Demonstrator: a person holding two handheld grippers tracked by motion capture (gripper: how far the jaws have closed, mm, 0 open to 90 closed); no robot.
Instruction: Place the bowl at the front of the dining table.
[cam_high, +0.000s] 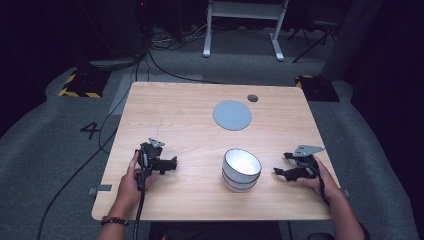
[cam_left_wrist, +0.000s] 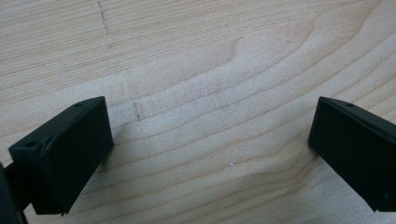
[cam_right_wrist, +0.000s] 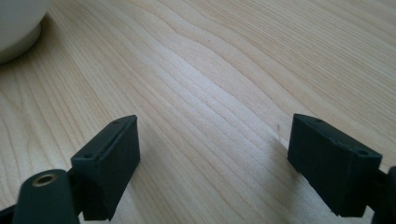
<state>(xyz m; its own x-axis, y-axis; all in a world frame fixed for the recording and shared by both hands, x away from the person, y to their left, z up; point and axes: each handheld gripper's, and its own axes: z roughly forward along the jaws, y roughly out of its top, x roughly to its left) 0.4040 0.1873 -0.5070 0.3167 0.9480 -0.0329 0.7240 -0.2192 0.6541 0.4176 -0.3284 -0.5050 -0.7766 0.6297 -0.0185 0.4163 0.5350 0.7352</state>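
The stacked bowls stand on the worktop between the two grippers, just to the left of the right gripper and well to the right of the left gripper. There seem to be two bowls, one nested in the other, though the high view is small and this is not sure. They look like glazed ceramic, so probably stiff, rather heavy, smooth and easy to chip. In the right gripper view a part of the bowl wall shows at the upper left, ahead of the jaws. Both grippers have their jaws spread wide with nothing between them. The best hold is likely at the rim of the upper bowl, one jaw inside and one outside, because the round wall would slip. A grey disc lies farther off, beyond the bowls.
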